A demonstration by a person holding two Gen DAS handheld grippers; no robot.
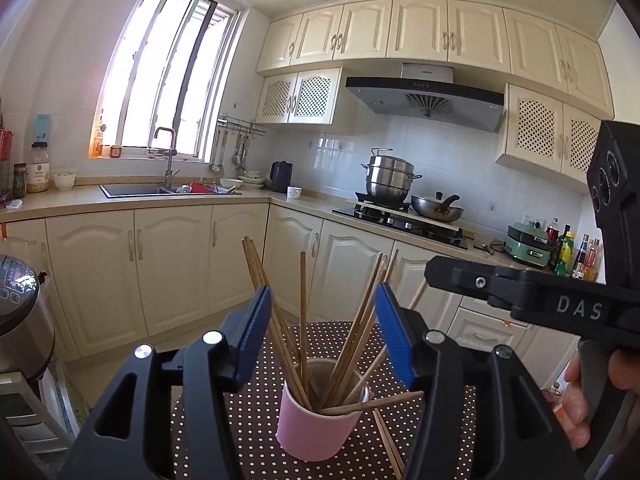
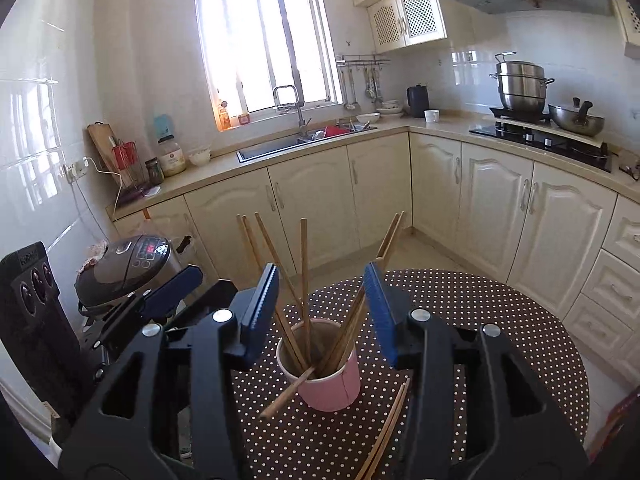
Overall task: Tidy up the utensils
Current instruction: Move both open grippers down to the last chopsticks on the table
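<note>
Your left gripper (image 1: pixel 320 332) hangs just above and on the near side of the pink cup (image 1: pixel 316 428), its blue pads (image 1: pixel 256 328) standing apart with nothing pressed between them; the upright chopsticks (image 1: pixel 304 320) show through the gap but sit farther off, in the cup. Your right gripper (image 2: pixel 322 312) is likewise parted, its pads (image 2: pixel 262 304) clear of everything, with the same cup (image 2: pixel 332 384) below and beyond its tips.

The cup stands upright on a round table covered in a brown, white-dotted cloth (image 2: pixel 500 340), near the table's near-left part in the right wrist view. Around ten wooden chopsticks fan out of it, some leaning left, some right, one nearly vertical. One chopstick (image 2: pixel 286 396) lies tilted across the rim, its free end sticking out toward the near left over the cloth. Two loose chopsticks (image 2: pixel 386 432) lie flat on the cloth just to the near right of the cup, side by side, not touching it.

In the left wrist view your right hand (image 1: pixel 580 400) shows at the right edge, wrapped around its handle. A rice cooker (image 2: pixel 124 272) sits off to the left of the table.
</note>
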